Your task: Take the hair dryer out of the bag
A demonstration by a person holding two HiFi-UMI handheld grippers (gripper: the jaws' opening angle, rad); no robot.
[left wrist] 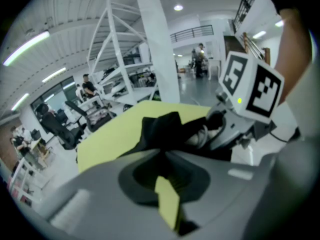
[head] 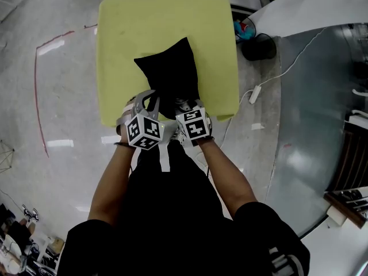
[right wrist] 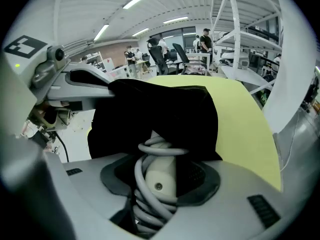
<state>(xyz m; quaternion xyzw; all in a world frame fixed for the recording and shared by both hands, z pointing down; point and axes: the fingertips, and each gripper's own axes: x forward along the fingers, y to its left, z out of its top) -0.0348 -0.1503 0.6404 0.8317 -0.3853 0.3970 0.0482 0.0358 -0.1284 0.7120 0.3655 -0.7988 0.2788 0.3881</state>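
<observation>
Step in hand: the pull-out. The dryer is gripped but not out yet, so I'd call it early in the extraction.

The black bag (head: 172, 76) lies on the yellow pad (head: 132, 33), toward the pad's near edge, mouth facing me. The hair dryer (right wrist: 160, 179) is mostly inside the bag, hidden. Only the white handle end pokes out of the near mouth, w/ the grey cord (right wrist: 150, 149) wound round it.

R gripper (head: 184, 104): jaws partway spread, about handle-wide, clamped on handle + cord coils together. Nothing else btw them.

L gripper (left wrist: 163, 152): jaws pressed together at the bag's near-left rim. Black cloth starts right at the tips, and the R gripper view shows its finger on the bag's edge, so I judge it's nipping the rim fabric. The cloth is too thin to see btw the pads themselves.

Next move, my guess: draw R toward me and up, along the bag's length, while L anchors the rim so the bag doesn't ride along.
- The dryer body is prob. wider than the handle and may snag at the mouth, so pull slow and even.
- The cord coils could slide under the pads, so the grip needs to be firm.
- If the bag drags, L pins it down or pulls toward the far side.
</observation>
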